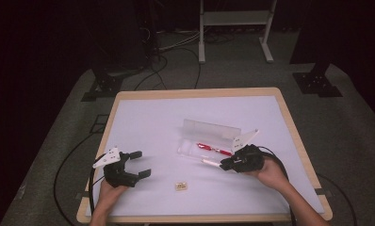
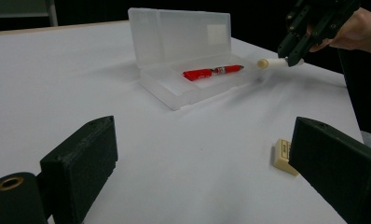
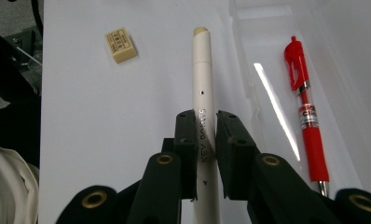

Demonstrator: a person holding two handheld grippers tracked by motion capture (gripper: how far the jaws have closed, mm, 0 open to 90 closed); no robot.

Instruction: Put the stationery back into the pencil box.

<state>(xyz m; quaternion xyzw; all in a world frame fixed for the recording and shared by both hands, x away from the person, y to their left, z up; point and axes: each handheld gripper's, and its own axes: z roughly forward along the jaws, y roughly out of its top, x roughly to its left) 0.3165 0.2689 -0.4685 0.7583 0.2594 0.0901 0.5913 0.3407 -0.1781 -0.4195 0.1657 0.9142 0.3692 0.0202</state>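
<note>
I have the white pen (image 3: 203, 88) pinched between the pads of my right gripper (image 1: 229, 163), jaws nearly closed on its printed barrel, the cream cap end pointing away from me. I grip it partway along the barrel so a long stretch sticks out past the pads, which should let me steer the tip into the tray. The pen hangs clear of the desk (image 1: 143, 117), just beside the near long wall of the clear pencil case (image 1: 209, 136), which sits toward the middle of the desk, a little to the right side. The case lies open with its lid (image 2: 181, 32) standing up at the back, so the tray is free to take things from my side. A red pen (image 2: 211, 72) already lies lengthwise in the tray; I judge mine should go in parallel to it, since the tray is narrow. My left gripper (image 1: 137, 165) rests near the front left corner, jaws wide apart and empty. A small eraser (image 1: 180, 186) lies near the front edge between my hands.
</note>
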